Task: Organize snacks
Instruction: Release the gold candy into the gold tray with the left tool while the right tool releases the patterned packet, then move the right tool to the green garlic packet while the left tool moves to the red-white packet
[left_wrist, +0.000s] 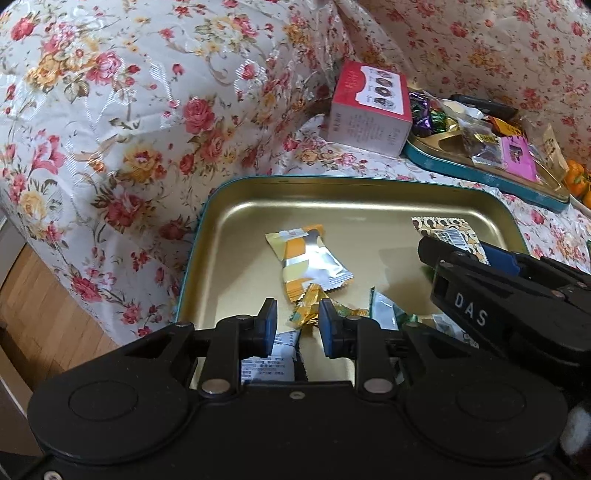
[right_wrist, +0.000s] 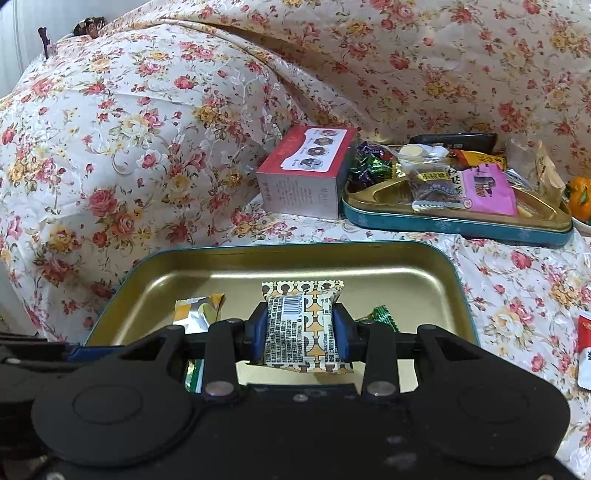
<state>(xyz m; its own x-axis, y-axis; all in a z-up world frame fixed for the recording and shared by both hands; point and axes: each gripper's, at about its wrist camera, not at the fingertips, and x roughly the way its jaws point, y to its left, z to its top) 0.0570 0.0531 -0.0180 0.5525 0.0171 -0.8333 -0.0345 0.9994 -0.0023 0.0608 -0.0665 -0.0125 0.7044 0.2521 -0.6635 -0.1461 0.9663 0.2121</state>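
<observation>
A gold tin tray with a teal rim (left_wrist: 229, 195) (right_wrist: 155, 266) lies on the floral cloth. In it are an orange and silver snack packet (left_wrist: 310, 258) (right_wrist: 195, 310), a small gold candy (left_wrist: 314, 302) and other wrapped snacks. My left gripper (left_wrist: 297, 325) is open and empty, low over the tray's near part, with the gold candy beyond its gap. My right gripper (right_wrist: 303, 328) is shut on a patterned brown and white snack packet (right_wrist: 303, 325) (left_wrist: 443, 229) and holds it over the tray. The right gripper also shows in the left wrist view (left_wrist: 480, 273).
A red and grey box (left_wrist: 369, 107) (right_wrist: 306, 173) stands behind the tray. A second teal tin (left_wrist: 480, 170) (right_wrist: 461, 221) holds several mixed snacks. Oranges (right_wrist: 580, 195) lie at the far right. Floral-covered cushions rise behind and left. Wood floor (left_wrist: 33, 314) shows at left.
</observation>
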